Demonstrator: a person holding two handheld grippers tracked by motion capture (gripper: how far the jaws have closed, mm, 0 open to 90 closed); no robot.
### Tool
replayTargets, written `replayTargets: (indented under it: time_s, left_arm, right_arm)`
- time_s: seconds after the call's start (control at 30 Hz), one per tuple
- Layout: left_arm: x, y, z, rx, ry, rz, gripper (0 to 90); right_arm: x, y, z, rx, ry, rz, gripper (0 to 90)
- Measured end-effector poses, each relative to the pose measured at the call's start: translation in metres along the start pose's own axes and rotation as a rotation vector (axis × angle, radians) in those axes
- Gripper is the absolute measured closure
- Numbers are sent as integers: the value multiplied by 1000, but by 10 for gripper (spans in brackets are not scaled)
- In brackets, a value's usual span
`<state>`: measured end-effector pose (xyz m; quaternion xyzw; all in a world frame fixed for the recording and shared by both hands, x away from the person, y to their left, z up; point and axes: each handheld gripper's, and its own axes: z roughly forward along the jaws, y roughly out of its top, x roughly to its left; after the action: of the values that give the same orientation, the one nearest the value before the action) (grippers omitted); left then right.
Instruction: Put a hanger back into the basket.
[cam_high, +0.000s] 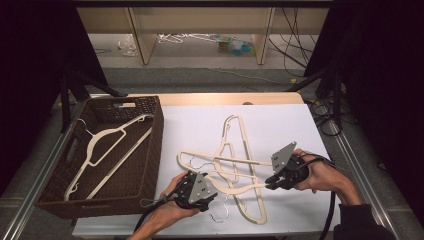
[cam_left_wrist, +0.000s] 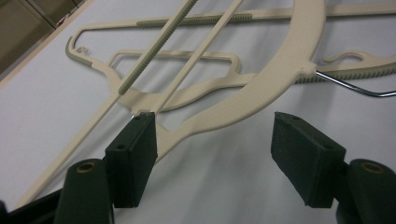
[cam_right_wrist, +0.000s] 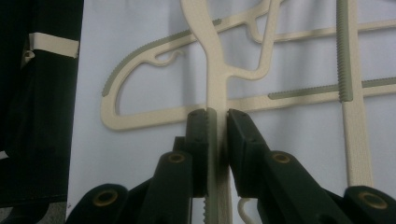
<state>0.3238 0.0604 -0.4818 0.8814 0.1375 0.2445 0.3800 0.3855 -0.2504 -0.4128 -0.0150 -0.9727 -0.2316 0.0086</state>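
Several cream plastic hangers (cam_high: 259, 210) lie crossed over one another on the white table top (cam_high: 280, 130). My right gripper (cam_high: 270, 185) is at their right side and is shut on one arm of a cream hanger (cam_right_wrist: 215, 88); that arm runs straight up between its jaws (cam_right_wrist: 216, 116). At the pile's lower left, my left gripper (cam_high: 209, 195) stands open. Its fingers (cam_left_wrist: 133, 149) straddle bare table just short of a curved hanger arm (cam_left_wrist: 275, 74) with a metal hook (cam_left_wrist: 355, 87).
A brown wicker basket (cam_high: 156, 150) stands at the left of the table with one cream hanger (cam_high: 115, 131) lying inside. Table frame rails run along both sides. Beyond the far edge are floor, cables and wooden legs.
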Motion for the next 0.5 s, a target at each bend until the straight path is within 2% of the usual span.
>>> replayTargets:
  time_s: [0.03,0.17,0.23,0.3,0.33,0.4,0.43,0.5]
  left_arm:
    - [0,1,2,10,0,26,336]
    - [-1,3,10,2,7,67,367]
    - [-2,5,12,-3,9,112,374]
    - [-3,7,15,-13,-4,126,400]
    - [-4,8,16,-22,-6,138,427]
    - [-4,9,17,-26,-39,173,456]
    - [-4,10,17,-44,-30,194,469]
    - [-4,12,17,-49,-60,222,518]
  right_arm:
    - [0,0,0,0,-1,-1,791]
    - [0,0,1,-3,-12,-2,791]
    - [0,0,1,-1,-8,-4,791]
    - [0,0,0,-4,-2,-5,791]
    - [0,-1,0,-4,-15,-3,791]
    - [0,-1,0,-1,-7,-3,791]
    - [0,-1,0,1,1,-5,791]
    - [0,-1,0,1,2,-3,791]
